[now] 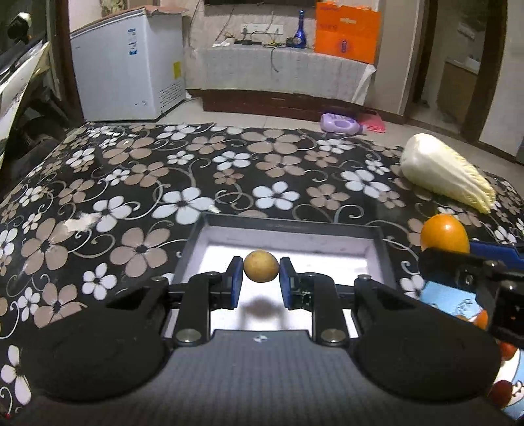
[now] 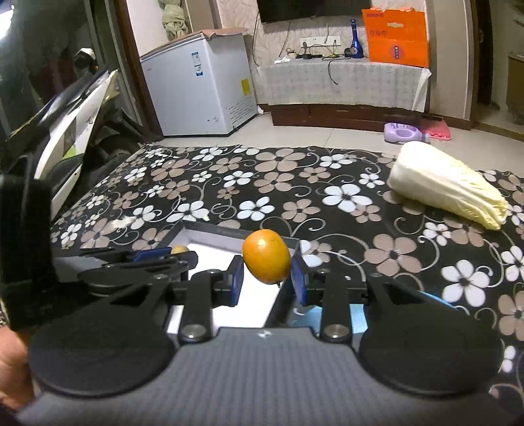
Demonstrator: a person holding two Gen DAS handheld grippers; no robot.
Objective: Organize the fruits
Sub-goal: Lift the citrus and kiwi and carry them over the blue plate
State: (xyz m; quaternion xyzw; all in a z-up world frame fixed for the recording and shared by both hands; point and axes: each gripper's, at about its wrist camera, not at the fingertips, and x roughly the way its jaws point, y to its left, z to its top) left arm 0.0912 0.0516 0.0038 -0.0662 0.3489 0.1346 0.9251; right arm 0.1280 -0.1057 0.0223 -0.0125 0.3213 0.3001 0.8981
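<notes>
Your left gripper (image 1: 261, 273) is clamped on a small tan fruit (image 1: 261, 266), one blue pad on each side of it, and holds it in the air over the white floor of the box (image 1: 381, 259); the fruit's shadow falls on that floor just below. In the right wrist view the same fruit (image 2: 179, 249) shows only as a sliver behind the left gripper's (image 2: 163, 254) fingers, above the box's left part.

Your right gripper (image 2: 267, 277) grips an orange fruit (image 2: 266, 256) between its pads, tilted, and carries it above the right wall of the box (image 2: 229, 233), near the far right corner. From the left wrist view this orange fruit (image 1: 444, 233) sits just past the right wall, with the right gripper (image 1: 458, 262) below it. Under that gripper lies something light blue (image 1: 448, 298), with red-orange pieces (image 1: 481, 319) on it; you cannot tell what these are.

The box rests near the front edge of the tabletop (image 1: 131, 183), which is covered in a black cloth with white and tan flowers. Farther back, near the right edge, a cabbage (image 1: 442, 170) lies on its side, well apart from the box.

Beyond the table, a purple bottle (image 1: 340, 124) lies on the floor, a white freezer (image 1: 131, 62) stands to the left, and an orange bag (image 1: 347, 31) and a blue bottle (image 1: 299, 29) stand on the covered cabinet at the wall
</notes>
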